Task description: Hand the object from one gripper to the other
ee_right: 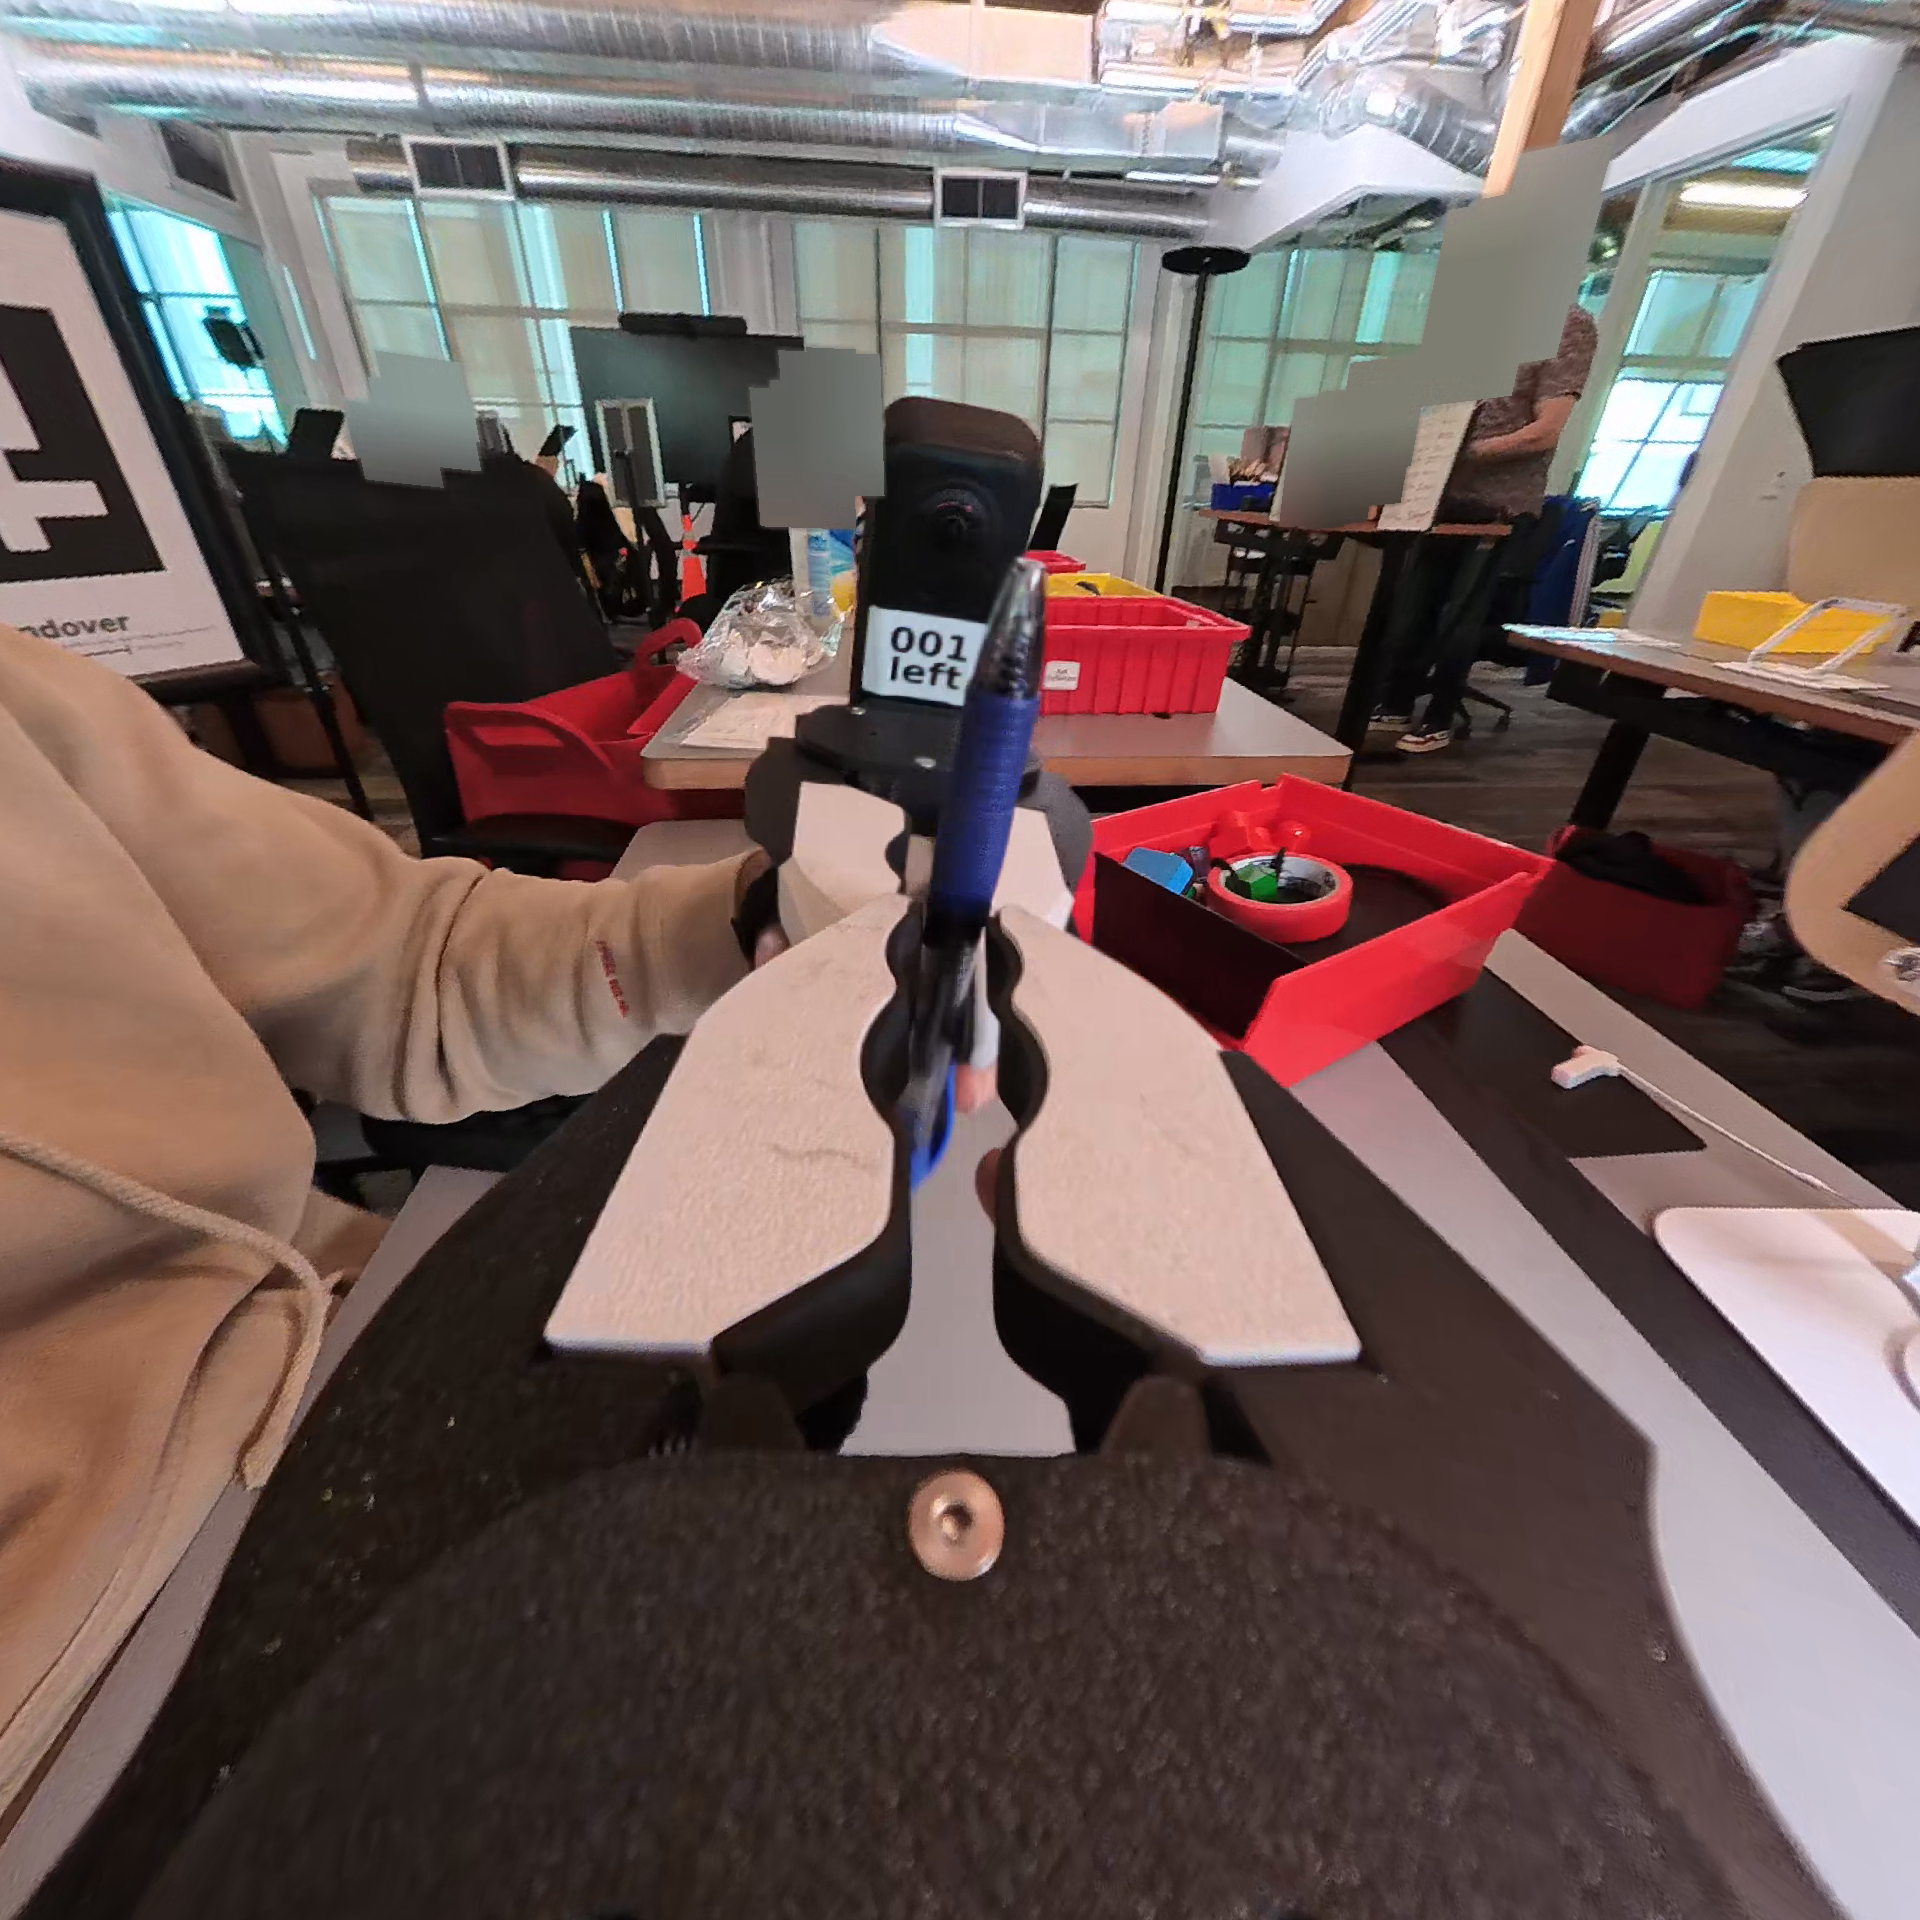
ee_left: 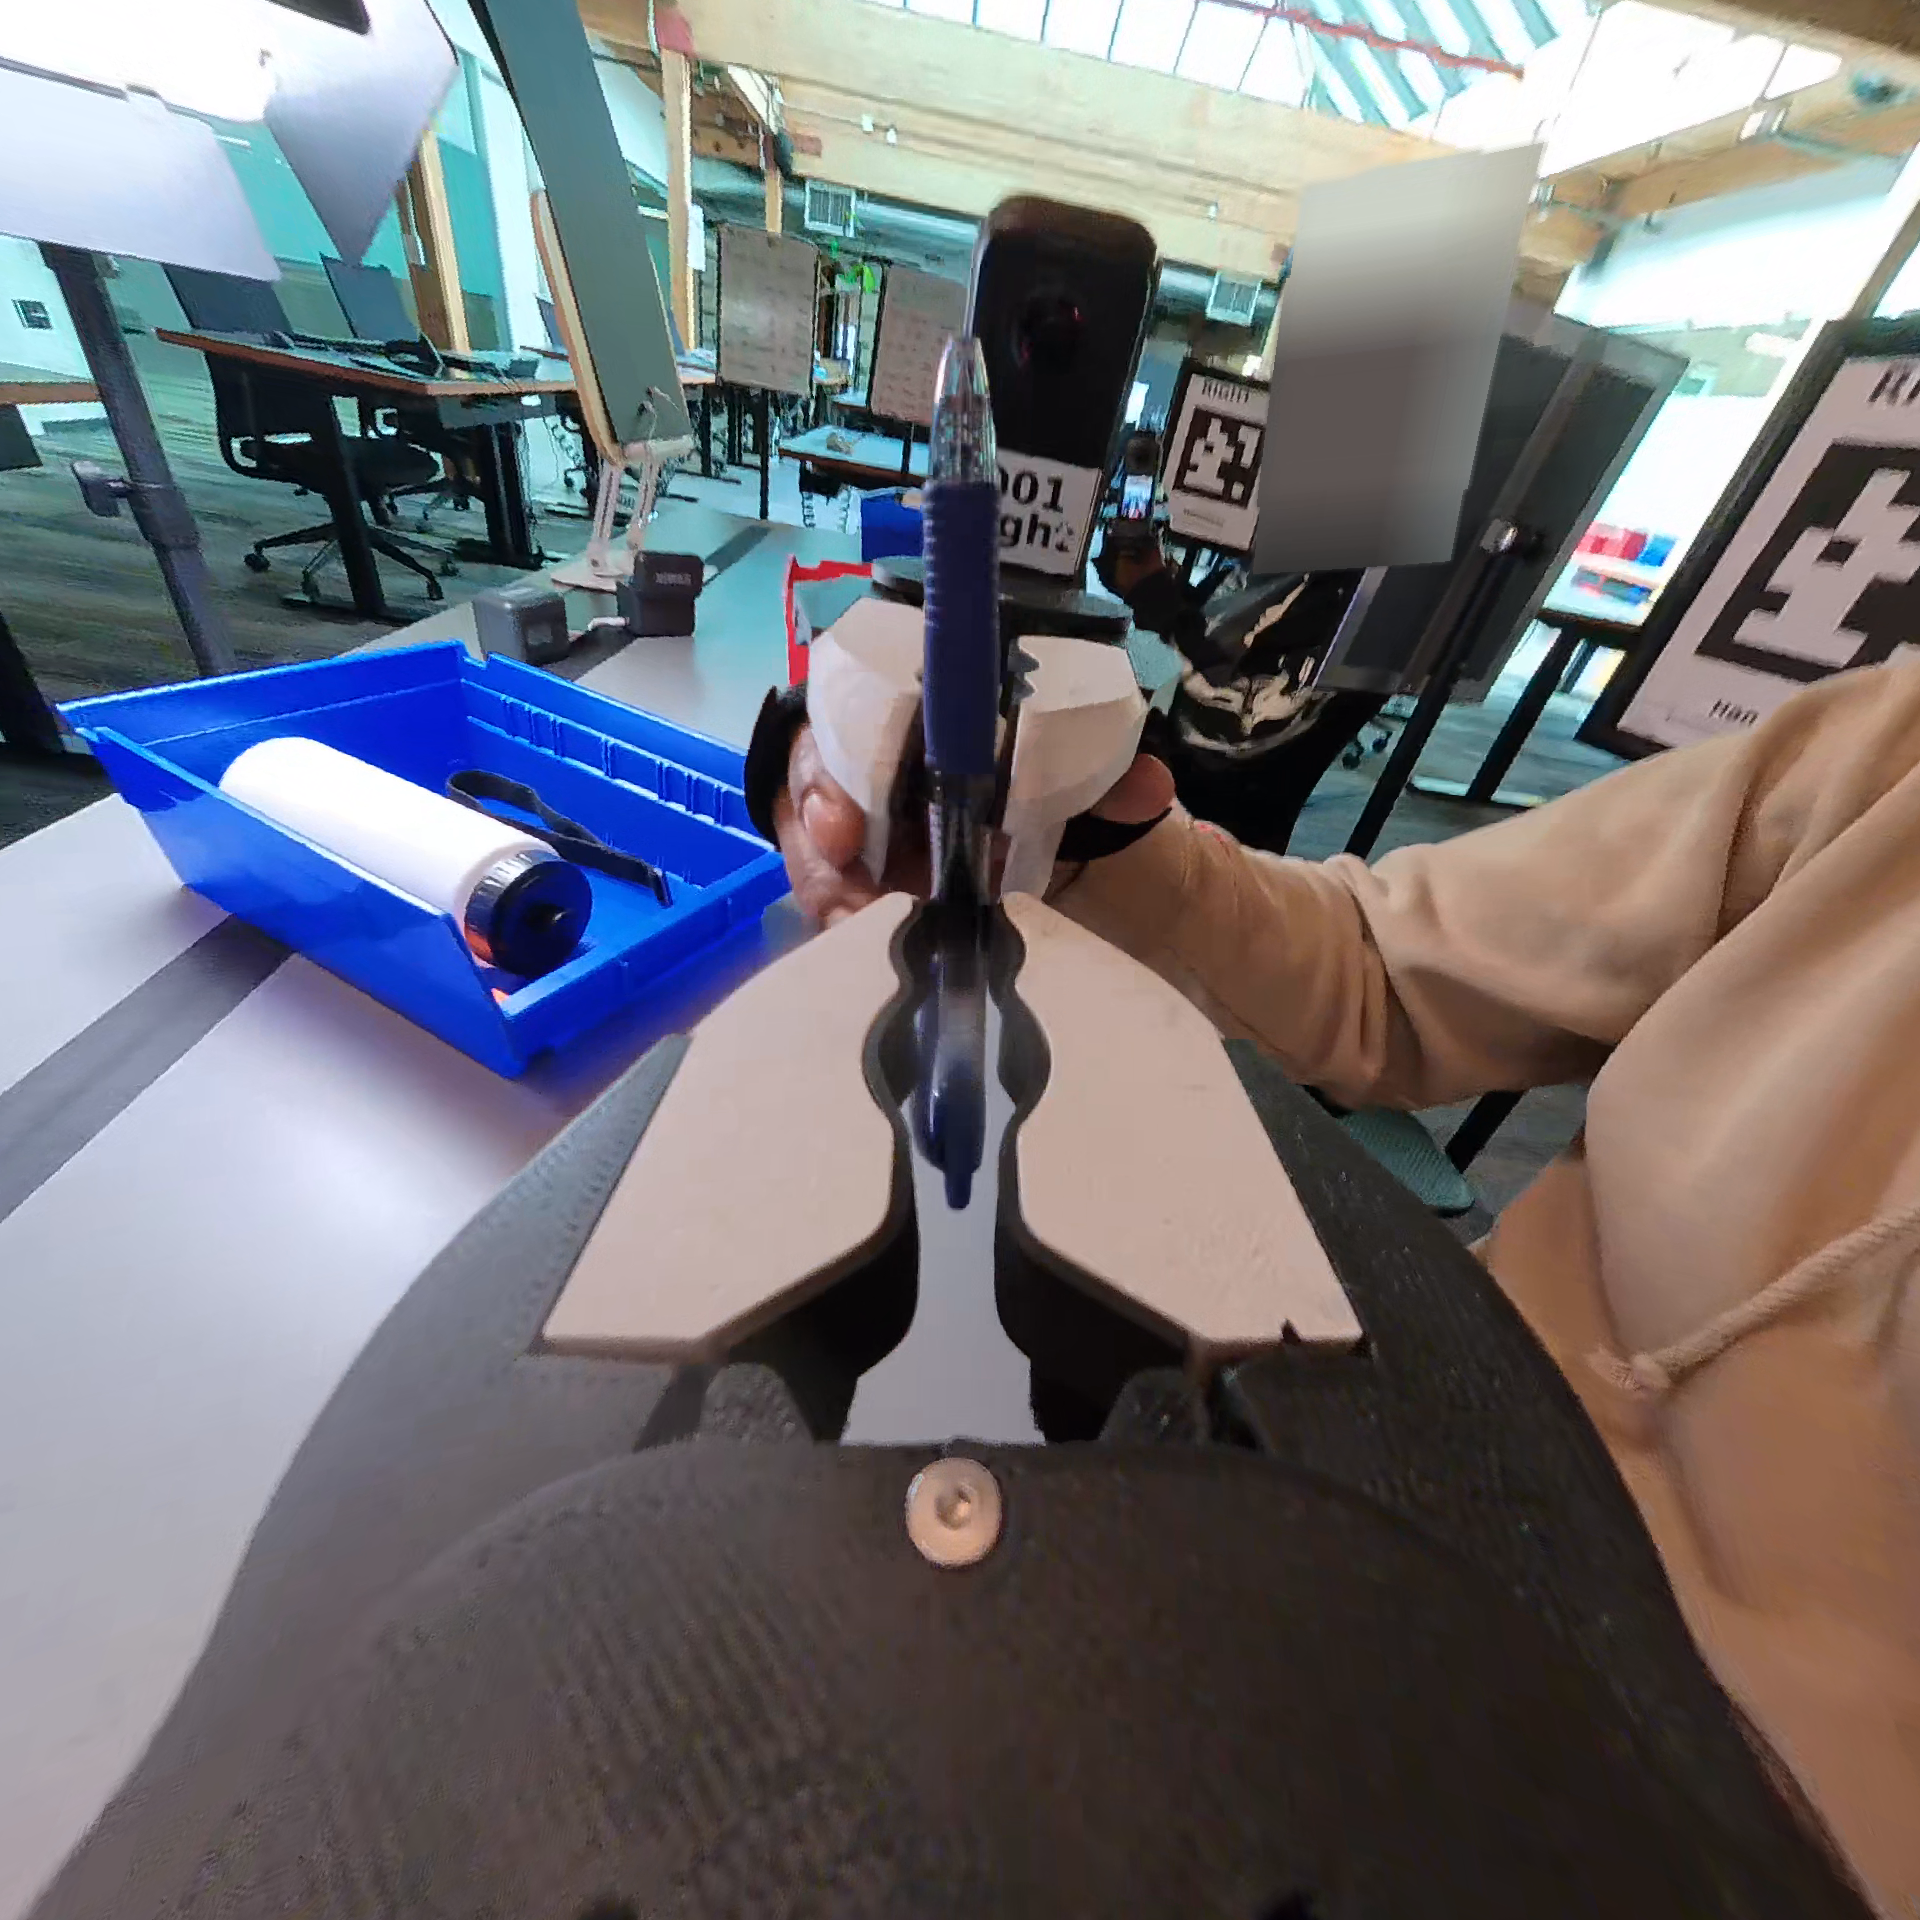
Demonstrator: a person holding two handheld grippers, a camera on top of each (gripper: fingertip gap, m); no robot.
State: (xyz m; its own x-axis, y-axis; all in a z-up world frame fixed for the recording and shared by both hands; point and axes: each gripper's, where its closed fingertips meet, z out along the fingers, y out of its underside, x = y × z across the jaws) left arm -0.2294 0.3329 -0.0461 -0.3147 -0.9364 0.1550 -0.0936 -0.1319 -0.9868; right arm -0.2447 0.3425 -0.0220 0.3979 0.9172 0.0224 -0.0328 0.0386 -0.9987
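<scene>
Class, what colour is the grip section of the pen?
Dark blue; the pen grip shows best in the left wrist view.

Both of my feeds were bright with even daylight. In the left wrist view the light came from skylights overhead, which burned out to white near the top right corner. In the right wrist view it came from a wall of windows behind the room, blown out pale green-white. Shadows on the tabletop were soft and faint. The blue bin cast a bluish glow onto the tabletop at its near edge. The wide-angle lens bent straight lines hard toward every edge, and the corners smeared. The pen looked sharp at its grip, while its lower end close to the lens blurred. The gripper bodies nearest the camera were soft and grainy.
</scene>
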